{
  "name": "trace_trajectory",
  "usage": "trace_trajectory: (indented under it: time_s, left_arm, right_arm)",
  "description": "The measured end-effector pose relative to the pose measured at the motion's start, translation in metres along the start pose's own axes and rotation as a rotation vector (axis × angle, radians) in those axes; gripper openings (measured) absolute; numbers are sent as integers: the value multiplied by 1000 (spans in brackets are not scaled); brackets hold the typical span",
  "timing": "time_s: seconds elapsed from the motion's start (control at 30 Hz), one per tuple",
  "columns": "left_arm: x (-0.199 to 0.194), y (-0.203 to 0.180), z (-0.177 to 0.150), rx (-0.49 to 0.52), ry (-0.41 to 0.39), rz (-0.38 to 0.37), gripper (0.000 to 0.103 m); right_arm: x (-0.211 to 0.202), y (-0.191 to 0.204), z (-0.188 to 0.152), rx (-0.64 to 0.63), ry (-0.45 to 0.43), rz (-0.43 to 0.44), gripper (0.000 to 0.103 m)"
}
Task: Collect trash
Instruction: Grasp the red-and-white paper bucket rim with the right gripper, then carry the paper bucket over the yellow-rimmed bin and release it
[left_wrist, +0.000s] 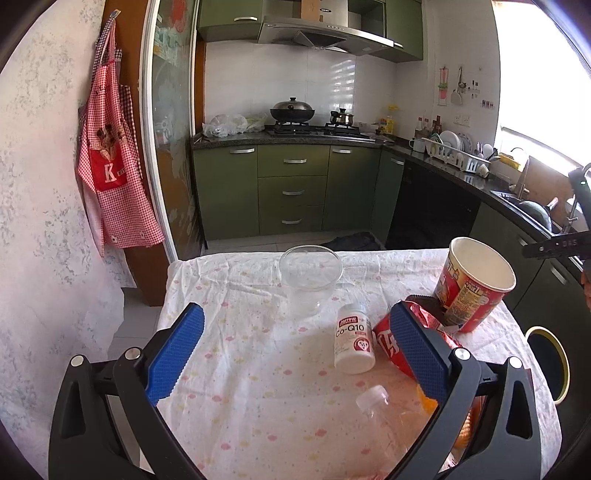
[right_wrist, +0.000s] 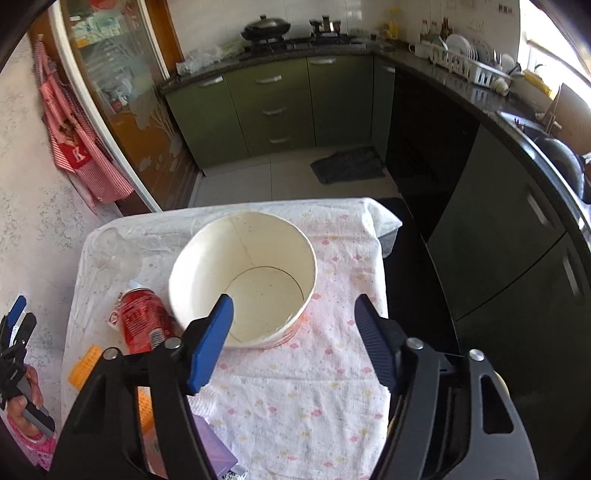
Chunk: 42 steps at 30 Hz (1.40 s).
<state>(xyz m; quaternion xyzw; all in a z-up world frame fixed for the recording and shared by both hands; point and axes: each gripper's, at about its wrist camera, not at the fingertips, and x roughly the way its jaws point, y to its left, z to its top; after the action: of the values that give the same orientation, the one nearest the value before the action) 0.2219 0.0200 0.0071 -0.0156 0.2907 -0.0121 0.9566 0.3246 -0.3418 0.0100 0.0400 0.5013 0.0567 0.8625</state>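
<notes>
A small table (left_wrist: 236, 369) draped in a wrinkled white cloth with pink and yellow specks holds the litter. In the left wrist view, a clear glass cup (left_wrist: 310, 277) stands at 12 o'clock on the cloth. A white pill bottle (left_wrist: 354, 341) lies on its side just right of centre. At 3 o'clock from it a crumpled red can (left_wrist: 386, 341) lies partly behind the right blue pad, and a tall red paper cup (left_wrist: 474, 284) leans against the can at 2 o'clock. A clear plastic bottle (left_wrist: 384, 417) with a pale cap lies at 5 o'clock, near the camera.

The left gripper (left_wrist: 299, 352) has its ribbed blue pads spread wide above the cloth, gripping nothing.

In the right wrist view the paper cup (right_wrist: 243, 280) shows its smooth round white inside, with the can (right_wrist: 142, 319) touching it at 9 o'clock. The right gripper (right_wrist: 295, 336) is partly spread, its left pad over the cup's near rim and its right pad outside over the cloth; neither pad presses on the cup.

Green cabinets (left_wrist: 291, 188) and a dark counter stand beyond the table.
</notes>
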Motion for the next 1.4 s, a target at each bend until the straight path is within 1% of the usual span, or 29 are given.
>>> trace_trajectory:
  time_s: [0.07,0.2,0.3,0.33,0.37,0.4,0.5,0.57,0.63,0.73,0.83,0.87,0.97,1.03,1.1,1.17,1.27,1.4]
  left_arm:
    - [13,-1,2,11,3,-9,99]
    - [30,-3,-2,31,18,-19,99]
    - [38,-2,-4,34,32,-32,99]
    - [39,-1,-5,34,32,-32,99]
    - [39,1,-6,32,30,-31,99]
    - [39,2,-6,28,29,-31,99]
    - [36,5,-6,19,26,-35,99]
    - [29,4,-8,16,23,-35,99]
    - [24,4,-9,19,20,-41,99]
    - [15,1,-10,30,14,-40,99]
    - [7,-1,-12,30,20,-62,99]
    - [4,-3,-12,29,25,-74,99]
    - [-1,-10,-14,34,42,-97,99]
    - [-6,-17,-13,48,42,-102,99]
    - [-10,-26,-13,65,37,-97,99]
    - [-15,-37,-11,82,31,-96,99]
    - [-20,-54,-7,107,28,-95,99]
    - [-23,-75,-5,140,37,-95,99]
  right_arm:
    - [26,-3,14,19,69,-16,52]
    - [64,-4,25,17,170,-53,44]
    - [82,2,27,3,217,-79,25]
    - [87,3,27,-4,228,-94,15]
    - [90,4,27,-9,236,-104,10]
    - [93,2,28,-8,240,-104,7]
    - [93,-7,30,26,233,-67,6]
    - [80,-10,32,38,212,-58,4]
    - [59,-16,32,45,180,-43,4]
    - [15,-39,24,87,122,-17,4]
    - [-30,-81,-2,164,82,-11,4]
    - [-42,-99,-14,193,75,-22,4]
    - [-70,-160,-62,300,68,-94,5]
    - [-74,-198,-95,369,87,-140,5]
    - [-68,-227,-125,419,116,-193,5]
    - [-54,-252,-149,467,148,-203,6]
    - [-20,-274,-168,492,200,-212,6]
    - [24,-280,-175,474,253,-196,6]
